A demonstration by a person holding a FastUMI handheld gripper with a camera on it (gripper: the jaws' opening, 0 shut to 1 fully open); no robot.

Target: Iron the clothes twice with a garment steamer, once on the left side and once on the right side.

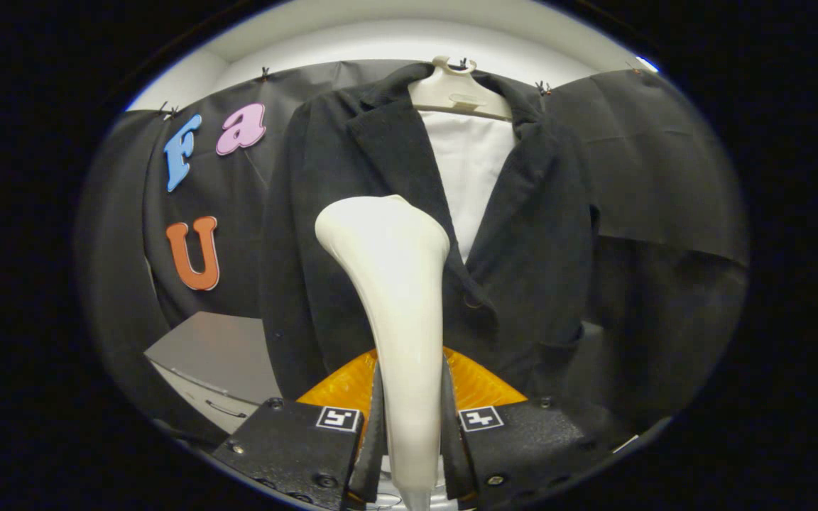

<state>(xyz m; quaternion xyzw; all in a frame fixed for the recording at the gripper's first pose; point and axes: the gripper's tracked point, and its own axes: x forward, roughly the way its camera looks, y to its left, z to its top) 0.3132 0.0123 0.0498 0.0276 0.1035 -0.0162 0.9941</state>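
Observation:
A cream-white garment steamer [398, 298] stands upright between my fingers, handle clamped from both sides, so my gripper [410, 419] is shut on it. Its wide head rises in front of a black jacket [530, 234] that hangs on a pale hanger [455, 92] over a white shirt [469, 170]. The steamer head sits before the jacket's left front panel, at about chest height; I cannot tell whether it touches the cloth. The handle hides part of the jacket's lower front.
A grey cabinet [217, 355] with a drawer stands low beside the jacket on the left. Black cloth [664, 199] lines the booth behind and to both sides of the jacket.

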